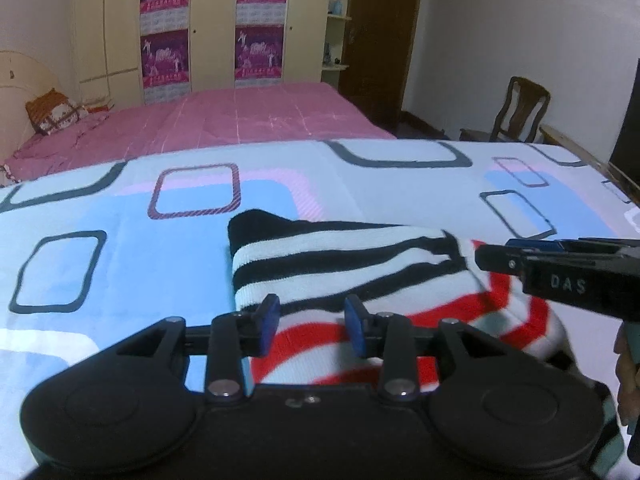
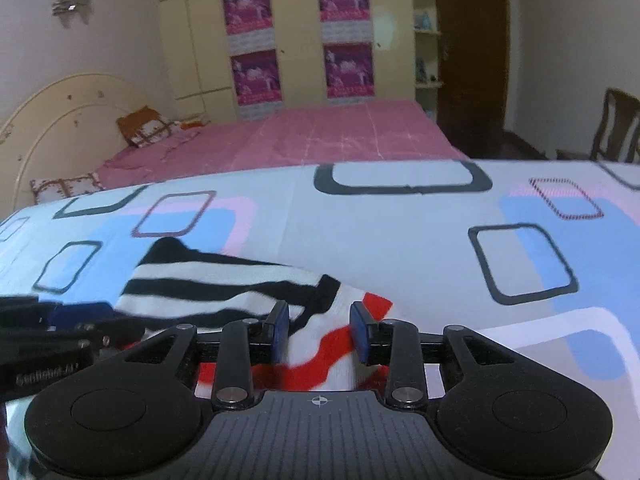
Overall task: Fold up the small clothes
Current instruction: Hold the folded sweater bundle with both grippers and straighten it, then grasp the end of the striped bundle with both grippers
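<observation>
A small knitted garment (image 1: 340, 264) lies folded on the patterned blue and white sheet (image 1: 120, 256). Its black-and-white striped part rests on top of a white part with red stripes. My left gripper (image 1: 312, 314) hovers at the garment's near edge, blue pads apart, with the cloth showing in the gap but not pinched. From the right comes my right gripper (image 1: 486, 258), at the garment's right end. In the right wrist view the right gripper (image 2: 320, 320) is open over the red-striped part of the garment (image 2: 208, 280), and the left gripper (image 2: 80, 320) is at the left edge.
The sheet (image 2: 400, 240) stretches bare beyond and to both sides of the garment. Behind it are a pink bed (image 1: 260, 116) with pillows (image 1: 56, 112), a yellow wardrobe (image 1: 212, 20) and a wooden chair (image 1: 520, 108). A person's hand (image 1: 626, 380) shows at the right edge.
</observation>
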